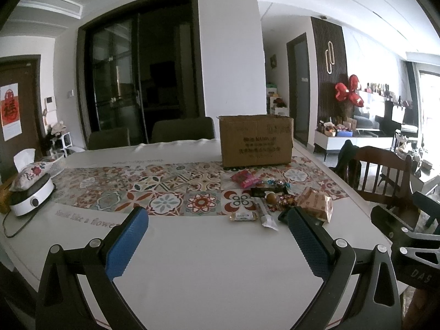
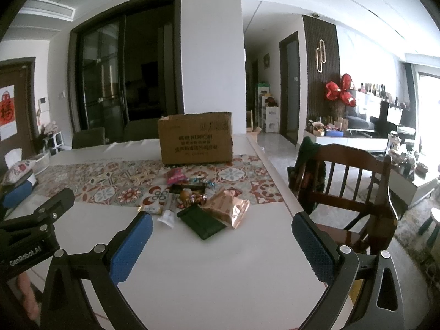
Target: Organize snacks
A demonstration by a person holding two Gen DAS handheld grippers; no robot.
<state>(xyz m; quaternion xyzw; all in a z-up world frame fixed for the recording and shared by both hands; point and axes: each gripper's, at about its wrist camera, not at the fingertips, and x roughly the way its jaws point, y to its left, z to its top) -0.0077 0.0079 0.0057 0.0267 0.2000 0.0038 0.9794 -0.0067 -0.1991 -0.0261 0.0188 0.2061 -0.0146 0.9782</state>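
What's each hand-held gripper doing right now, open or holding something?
Left hand-held gripper: open, holding nothing.
Right hand-held gripper: open, holding nothing.

The cardboard box [image 2: 195, 140] is brown and matt, a bit rough. The table [image 2: 220, 261] top is white and smooth near its front edge, with a patterned runner [image 1: 132, 189] across its middle. The snack packets [image 2: 225, 206] are shiny, crinkly wrap. The dark green pouch [image 2: 202, 221] looks matt. The gripper fingers [image 2: 132, 247] have blue bumpy pads on black plastic, with metal screws. The chair [image 2: 354, 181] is glossy dark wood.
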